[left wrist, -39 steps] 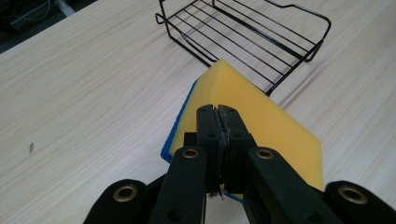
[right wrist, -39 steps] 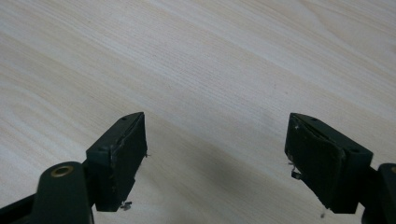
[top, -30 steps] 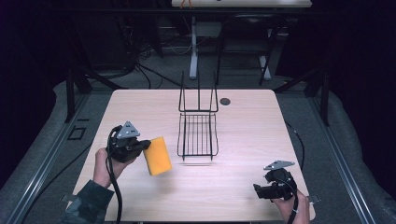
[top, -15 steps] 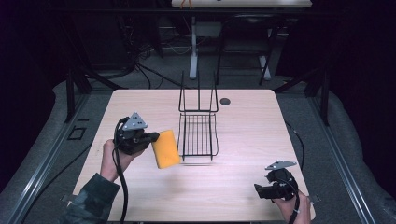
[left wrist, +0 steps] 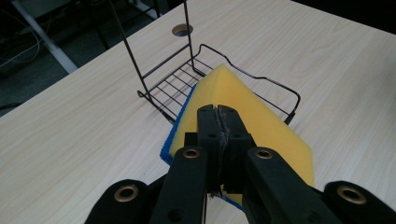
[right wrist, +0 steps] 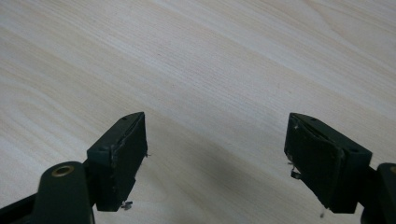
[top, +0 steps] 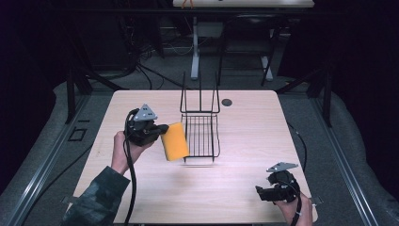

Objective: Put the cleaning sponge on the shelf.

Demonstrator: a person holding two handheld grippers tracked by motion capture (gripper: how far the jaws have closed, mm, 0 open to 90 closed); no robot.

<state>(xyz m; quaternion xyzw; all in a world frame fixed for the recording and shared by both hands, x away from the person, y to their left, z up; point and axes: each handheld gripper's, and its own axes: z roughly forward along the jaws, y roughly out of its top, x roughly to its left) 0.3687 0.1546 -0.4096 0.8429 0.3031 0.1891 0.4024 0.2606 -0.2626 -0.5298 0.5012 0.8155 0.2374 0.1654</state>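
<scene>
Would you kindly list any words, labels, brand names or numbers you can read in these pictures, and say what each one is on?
None: no readable text, label, brand or number appears on the sponge, the wire rack, the table, or either hand-held gripper, left or right.

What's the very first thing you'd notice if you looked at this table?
The bright yellow sponge jumps out: the left claw pinches it shut, in the air beside the black wire rack at the middle of the wooden table. Its underside is blue. At the near right corner, the right claw sits open and empty, low over the bare wood.
</scene>
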